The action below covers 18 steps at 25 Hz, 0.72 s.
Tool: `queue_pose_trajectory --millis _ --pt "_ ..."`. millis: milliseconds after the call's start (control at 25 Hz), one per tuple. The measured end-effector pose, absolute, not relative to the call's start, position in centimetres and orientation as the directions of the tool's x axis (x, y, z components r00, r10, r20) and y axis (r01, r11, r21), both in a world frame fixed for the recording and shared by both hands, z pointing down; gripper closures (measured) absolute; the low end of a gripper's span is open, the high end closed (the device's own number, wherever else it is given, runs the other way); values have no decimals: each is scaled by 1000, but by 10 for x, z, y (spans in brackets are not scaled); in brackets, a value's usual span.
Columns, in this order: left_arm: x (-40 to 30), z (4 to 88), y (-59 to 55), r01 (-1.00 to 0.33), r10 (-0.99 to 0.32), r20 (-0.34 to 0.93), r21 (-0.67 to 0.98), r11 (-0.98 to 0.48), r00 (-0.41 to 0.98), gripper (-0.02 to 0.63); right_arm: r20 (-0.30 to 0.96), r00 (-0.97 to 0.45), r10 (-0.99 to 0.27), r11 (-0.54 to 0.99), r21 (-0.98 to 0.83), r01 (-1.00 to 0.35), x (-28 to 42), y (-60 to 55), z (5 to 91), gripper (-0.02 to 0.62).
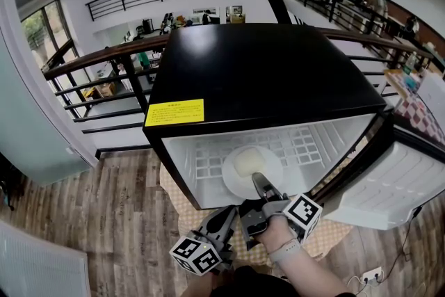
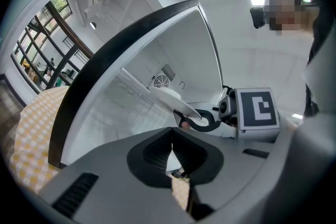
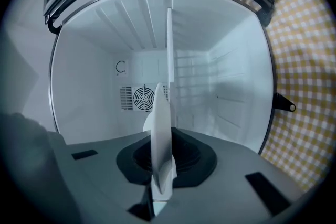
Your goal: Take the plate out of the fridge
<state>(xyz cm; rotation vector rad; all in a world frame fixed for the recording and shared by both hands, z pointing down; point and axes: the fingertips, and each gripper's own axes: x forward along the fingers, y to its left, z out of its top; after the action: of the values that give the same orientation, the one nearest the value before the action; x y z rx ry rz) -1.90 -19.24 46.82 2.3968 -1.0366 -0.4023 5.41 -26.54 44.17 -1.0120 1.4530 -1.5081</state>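
Note:
A white plate [image 1: 252, 167] lies on the wire shelf [image 1: 306, 146] inside the open black-topped fridge [image 1: 264, 73]. My right gripper [image 1: 261, 181] reaches into the fridge and is shut on the plate's near rim. In the right gripper view the plate [image 3: 160, 128] stands edge-on between the jaws of the right gripper [image 3: 159, 176]. The left gripper view shows the plate [image 2: 170, 98] with the right gripper [image 2: 197, 120] clamped on it. My left gripper [image 1: 229, 213] hangs just outside the fridge's front, lower left of the plate; its jaws meet at the tips [image 2: 172, 147] with nothing held.
The fridge door [image 1: 396, 181] stands swung open to the right. A yellow checked cloth [image 1: 181, 202] lies under the fridge on the wood floor. A dark railing [image 1: 104, 90] runs behind the fridge. A socket strip [image 1: 372, 275] lies on the floor at lower right.

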Motion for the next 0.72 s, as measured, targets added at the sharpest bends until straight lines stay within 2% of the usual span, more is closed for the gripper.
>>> queue_pose_trajectory --millis 360,720 --pt "-16 469 -193 -587 -735 -81 546 -597 673 598 15 -365 -931 -15 -1000 -3 58 -263 441 550" --pt "-18 467 -190 -586 -735 -84 546 -599 673 598 -27 -336 -941 11 -999 49 61 -264 441 551"
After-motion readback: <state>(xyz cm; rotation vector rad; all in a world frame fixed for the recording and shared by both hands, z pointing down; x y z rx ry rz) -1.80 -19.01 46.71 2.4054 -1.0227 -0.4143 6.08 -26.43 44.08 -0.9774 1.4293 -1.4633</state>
